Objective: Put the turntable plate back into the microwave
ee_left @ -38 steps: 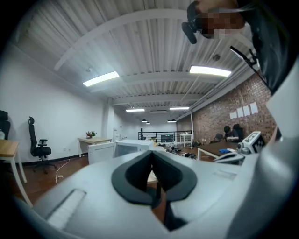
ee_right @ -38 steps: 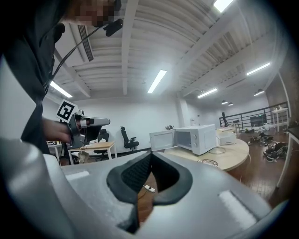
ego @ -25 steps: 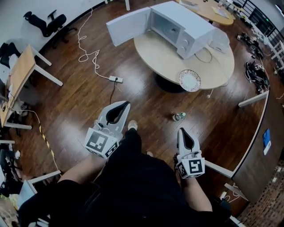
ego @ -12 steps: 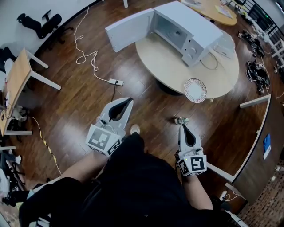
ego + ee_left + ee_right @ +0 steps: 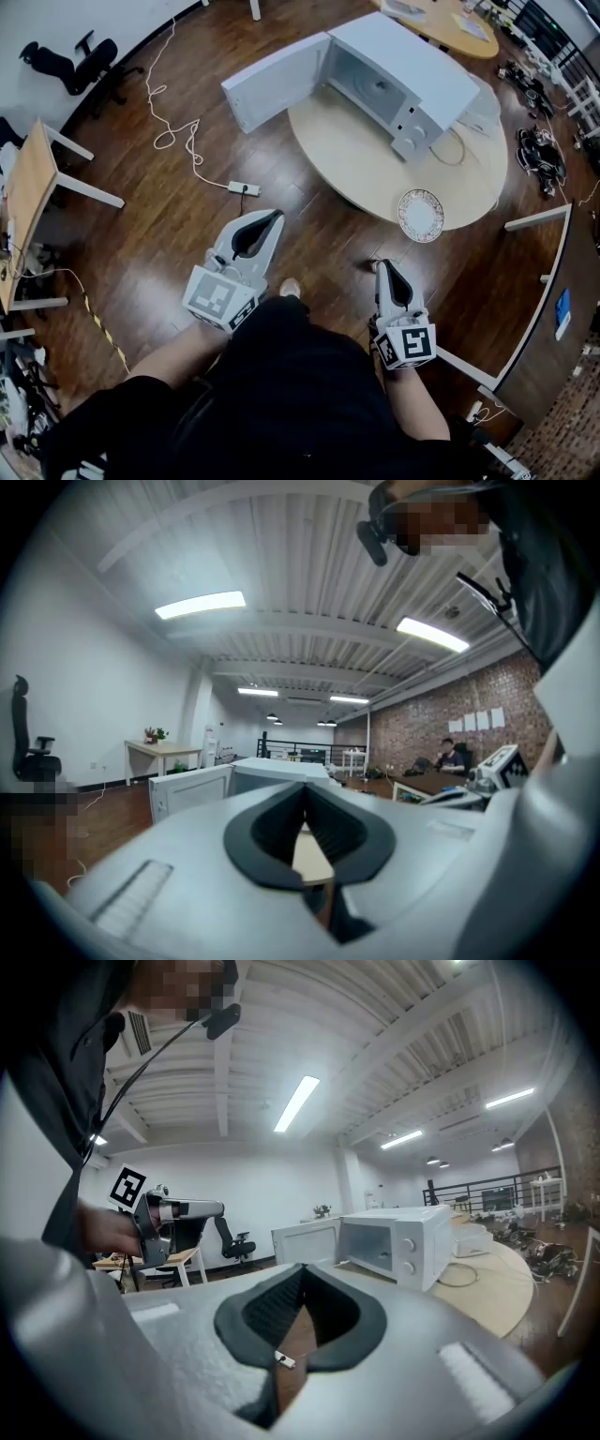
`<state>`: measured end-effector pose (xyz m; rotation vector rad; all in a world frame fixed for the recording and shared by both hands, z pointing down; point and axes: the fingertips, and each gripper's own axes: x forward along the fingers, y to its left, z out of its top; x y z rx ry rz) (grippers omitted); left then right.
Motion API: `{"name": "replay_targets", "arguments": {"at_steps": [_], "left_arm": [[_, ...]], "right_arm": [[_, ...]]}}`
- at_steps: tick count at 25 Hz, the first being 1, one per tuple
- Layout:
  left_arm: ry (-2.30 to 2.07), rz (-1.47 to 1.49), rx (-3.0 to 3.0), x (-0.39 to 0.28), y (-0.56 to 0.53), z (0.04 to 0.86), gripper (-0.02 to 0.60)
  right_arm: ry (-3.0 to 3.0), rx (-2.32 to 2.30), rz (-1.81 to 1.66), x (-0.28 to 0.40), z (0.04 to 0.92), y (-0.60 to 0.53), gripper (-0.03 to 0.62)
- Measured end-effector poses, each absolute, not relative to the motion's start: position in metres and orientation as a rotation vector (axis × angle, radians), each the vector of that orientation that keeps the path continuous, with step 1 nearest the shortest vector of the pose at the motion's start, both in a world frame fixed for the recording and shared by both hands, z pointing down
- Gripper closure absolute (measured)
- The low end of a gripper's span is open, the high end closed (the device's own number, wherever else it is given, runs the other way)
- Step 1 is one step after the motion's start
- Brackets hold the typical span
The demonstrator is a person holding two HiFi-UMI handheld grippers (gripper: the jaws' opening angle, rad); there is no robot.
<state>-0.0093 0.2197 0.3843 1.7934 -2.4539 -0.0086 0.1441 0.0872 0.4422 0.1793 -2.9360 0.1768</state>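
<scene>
The white microwave (image 5: 403, 80) stands on a round wooden table (image 5: 356, 141) with its door (image 5: 277, 82) swung wide open to the left. The turntable plate (image 5: 421, 215), pale with a patterned rim, lies near the table's front edge. Both grippers are held over the wooden floor, short of the table. My left gripper (image 5: 275, 217) has its jaws together, nothing between them. My right gripper (image 5: 382, 267) is shut and empty too, below and left of the plate. The left gripper view shows the microwave (image 5: 272, 772) ahead beyond the jaw tips (image 5: 303, 787). The right gripper view shows the microwave (image 5: 403, 1241) too.
A power strip (image 5: 244, 188) and a long white cable (image 5: 173, 122) lie on the floor to the left. An office chair (image 5: 70, 61) and a desk (image 5: 33, 183) stand at far left. A long counter (image 5: 544, 309) runs along the right. A white cord (image 5: 450, 150) trails beside the microwave.
The table, microwave and plate have come nearer and sit lower in the head view as the person walks toward them. Both grippers stayed shut and empty.
</scene>
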Motion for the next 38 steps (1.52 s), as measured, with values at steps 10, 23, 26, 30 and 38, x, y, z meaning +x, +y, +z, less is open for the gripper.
{"name": "replay_targets", "arguments": {"at_steps": [10, 23, 26, 30, 38], "left_arm": [[-2.461, -0.035, 1.819, -0.069, 0.227, 0.384, 0.577], [-2.454, -0.054, 1.83, -0.081, 0.23, 0.391, 0.577], [-2.467, -0.045, 1.815, -0.085, 0.233, 0.393, 0.577], [-2.486, -0.027, 1.817, -0.096, 0.229, 0.388, 0.577], [-2.5, 0.001, 1.805, -0.12, 0.215, 0.386, 0.577]], "right_arm": [[-2.956, 0.197, 0.151, 0.086, 0.435, 0.096, 0.592], [-2.939, 0.218, 0.129, 0.083, 0.446, 0.1, 0.592], [-2.95, 0.206, 0.127, 0.076, 0.445, 0.1, 0.592], [-2.966, 0.193, 0.136, 0.063, 0.444, 0.095, 0.592], [-2.965, 0.152, 0.16, 0.035, 0.452, 0.087, 0.592]]}}
